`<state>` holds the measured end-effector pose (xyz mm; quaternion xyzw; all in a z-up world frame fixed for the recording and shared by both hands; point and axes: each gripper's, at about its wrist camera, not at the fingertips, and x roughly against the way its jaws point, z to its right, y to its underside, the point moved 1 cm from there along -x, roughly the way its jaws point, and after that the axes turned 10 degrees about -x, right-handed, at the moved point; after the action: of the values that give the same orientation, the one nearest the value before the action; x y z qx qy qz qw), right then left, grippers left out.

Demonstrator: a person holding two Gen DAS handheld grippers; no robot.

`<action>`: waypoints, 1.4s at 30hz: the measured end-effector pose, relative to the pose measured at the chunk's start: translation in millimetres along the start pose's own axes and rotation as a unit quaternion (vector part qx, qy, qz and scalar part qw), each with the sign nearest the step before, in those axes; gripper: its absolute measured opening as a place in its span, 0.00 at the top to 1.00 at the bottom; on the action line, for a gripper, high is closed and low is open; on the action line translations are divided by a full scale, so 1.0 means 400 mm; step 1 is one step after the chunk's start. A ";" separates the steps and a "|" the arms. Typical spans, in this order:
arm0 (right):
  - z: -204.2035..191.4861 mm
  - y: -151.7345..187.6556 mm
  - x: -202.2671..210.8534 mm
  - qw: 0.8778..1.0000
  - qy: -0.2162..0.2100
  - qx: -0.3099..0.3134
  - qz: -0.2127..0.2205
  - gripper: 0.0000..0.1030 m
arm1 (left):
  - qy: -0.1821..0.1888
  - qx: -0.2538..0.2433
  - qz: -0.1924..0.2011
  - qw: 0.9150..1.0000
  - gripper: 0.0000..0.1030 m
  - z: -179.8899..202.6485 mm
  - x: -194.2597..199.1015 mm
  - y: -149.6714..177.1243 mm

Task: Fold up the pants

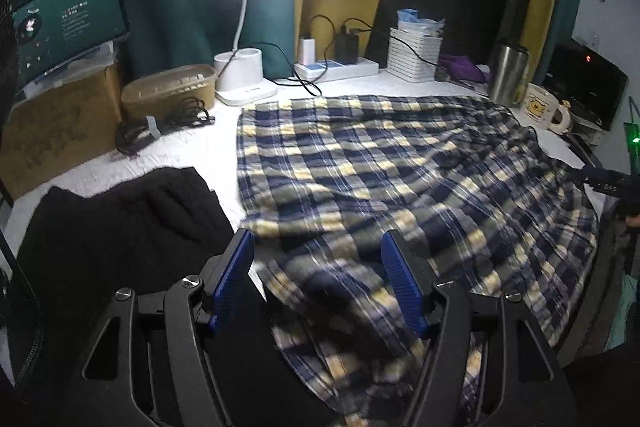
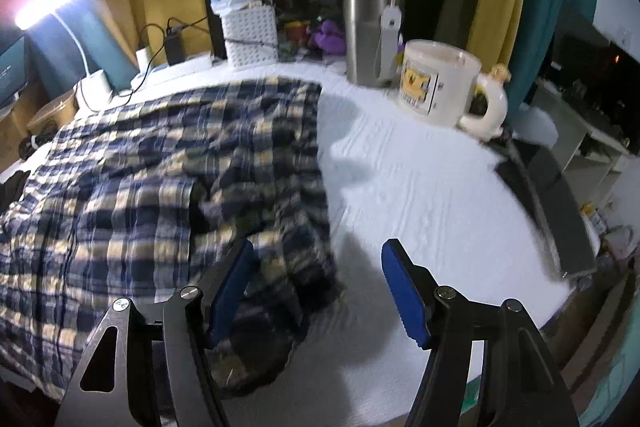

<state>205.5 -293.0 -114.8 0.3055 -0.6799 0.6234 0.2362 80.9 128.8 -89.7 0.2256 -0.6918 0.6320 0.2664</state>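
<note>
Left wrist view has the left tongs spread wide, blue pads apart, with nothing pinched between them. They hang just above the near end of the plaid pants, whose blurred cloth fills the gap between the pads. The pants lie spread over the middle of the white surface, rumpled, their far edge near a row of small things. Just left of the tongs a black garment lies on the same surface, close beside the pants. Behind it sit a coil of black cable, a tan oval box and a cardboard box with a lit screen above it. A white lamp stands at the back with its head glaring, beside a power strip, a white basket, a steel tumbler and a cream mug.

Right wrist view shows the right tongs also spread, gripping nothing. The left pad overlaps the pants' crumpled near corner, though contact cannot be told; the right pad hangs over bare white surface. Farther back the mug and tumbler stand well apart from the cloth.
</note>
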 end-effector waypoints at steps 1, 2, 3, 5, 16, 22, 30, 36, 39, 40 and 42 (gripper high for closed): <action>0.001 0.006 -0.001 1.000 0.000 -0.001 -0.002 0.34 | 0.004 0.000 -0.001 1.000 0.35 0.003 0.001 0.007; 0.002 0.014 -0.003 1.000 -0.001 -0.002 -0.004 0.34 | 0.008 -0.001 -0.003 1.000 0.35 0.008 0.002 0.017; 0.005 0.023 -0.006 1.000 -0.003 -0.005 -0.007 0.36 | 0.011 -0.001 -0.005 1.000 0.33 0.012 0.001 0.024; 0.012 0.036 -0.015 1.000 -0.014 -0.015 -0.015 0.49 | 0.019 -0.001 -0.010 1.000 0.29 0.017 -0.001 0.038; 0.018 0.034 0.047 0.998 0.042 -0.015 0.034 0.75 | 0.044 -0.003 -0.046 0.998 0.28 0.046 -0.026 0.096; 0.061 0.035 0.064 0.996 0.076 -0.019 0.034 0.75 | 0.054 0.012 -0.062 0.997 0.28 0.040 -0.055 0.097; 0.069 0.049 0.021 0.996 0.086 -0.020 0.019 0.75 | 0.085 0.059 -0.028 0.994 0.72 -0.015 -0.055 0.081; 0.056 0.030 0.043 0.996 0.085 -0.019 0.032 0.75 | 0.070 0.045 -0.011 0.996 0.96 -0.029 -0.048 0.048; 0.049 0.017 0.057 0.996 0.083 -0.019 0.041 0.75 | 0.058 0.027 0.004 0.998 0.96 -0.035 -0.021 0.005; 0.048 0.016 0.058 0.996 0.082 -0.020 0.042 0.75 | 0.046 0.020 0.008 0.999 0.96 -0.040 -0.015 -0.008; 0.044 0.017 0.048 0.996 0.079 -0.019 0.038 0.75 | 0.022 0.000 0.005 1.000 0.96 -0.047 -0.017 -0.028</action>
<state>188.2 -312.7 -108.1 0.2247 -0.6819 0.6410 0.2713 95.0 146.4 -84.6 0.2080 -0.6869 0.6384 0.2781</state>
